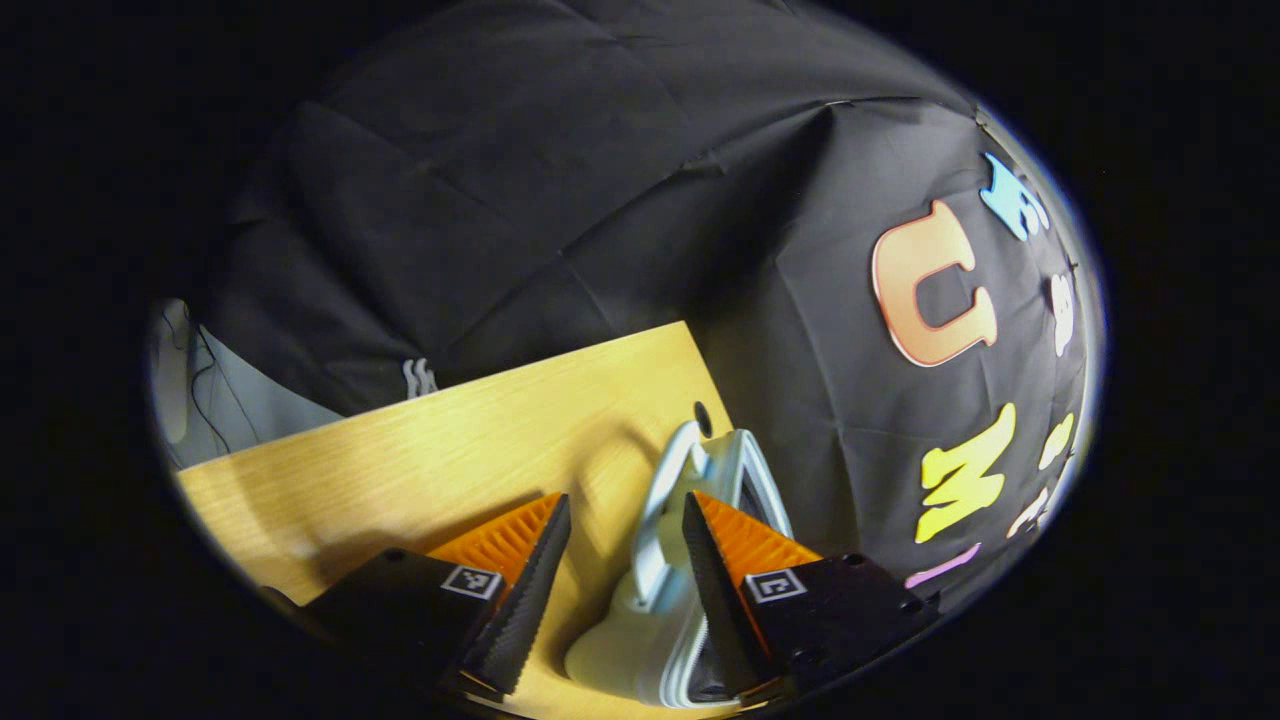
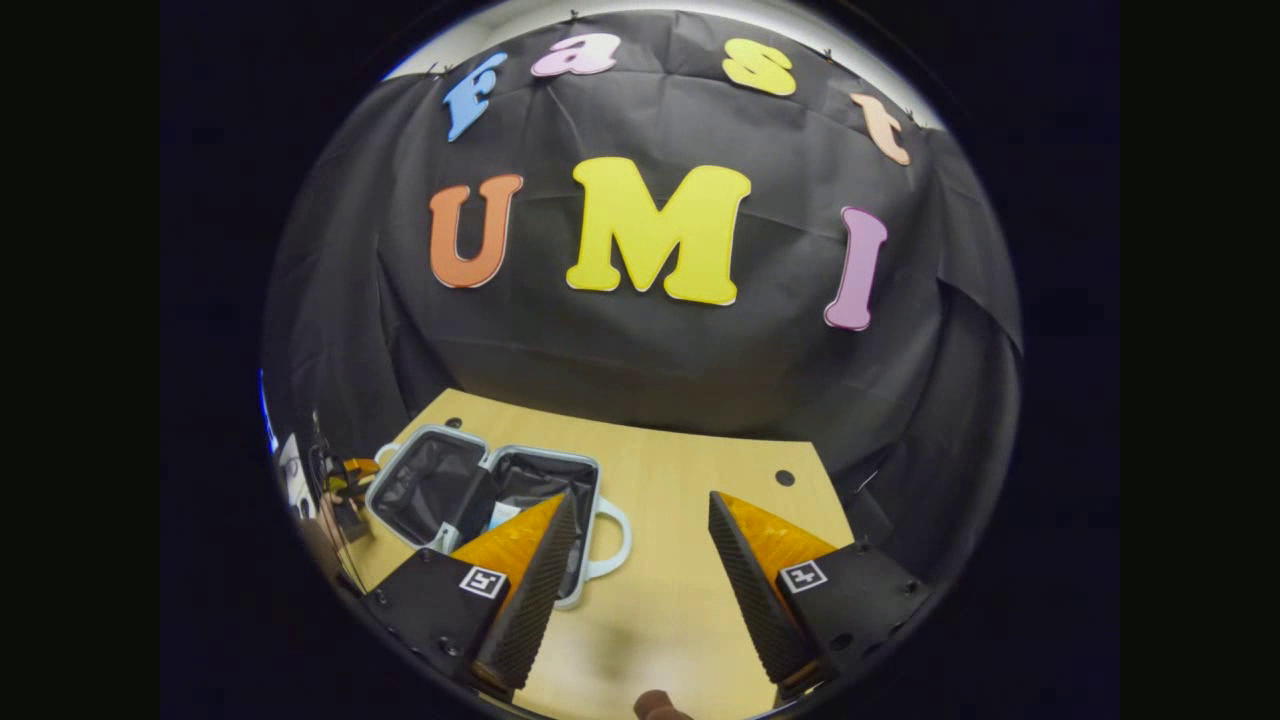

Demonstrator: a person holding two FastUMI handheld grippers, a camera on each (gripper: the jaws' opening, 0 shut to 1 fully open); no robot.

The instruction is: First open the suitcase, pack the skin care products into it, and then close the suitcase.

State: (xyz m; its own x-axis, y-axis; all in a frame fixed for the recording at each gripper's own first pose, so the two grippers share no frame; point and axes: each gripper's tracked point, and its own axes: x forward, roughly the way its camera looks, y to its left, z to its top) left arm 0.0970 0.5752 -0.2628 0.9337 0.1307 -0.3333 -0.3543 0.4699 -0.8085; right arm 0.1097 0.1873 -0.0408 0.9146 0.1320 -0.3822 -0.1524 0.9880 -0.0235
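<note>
Your suitcase [image 2: 470,490] lies open on the table [image 2: 690,520], a pale item inside; both your left gripper [image 1: 625,570] and right gripper [image 2: 640,560] are spread, empty.

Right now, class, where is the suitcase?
In the right gripper view the suitcase lies open on the wooden table, lower left, beside the right claw. In the left gripper view it sits by the left claw.

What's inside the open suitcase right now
The suitcase lies open with dark lining in both halves; something pale sits inside. The right gripper finger covers part of the interior.
</note>
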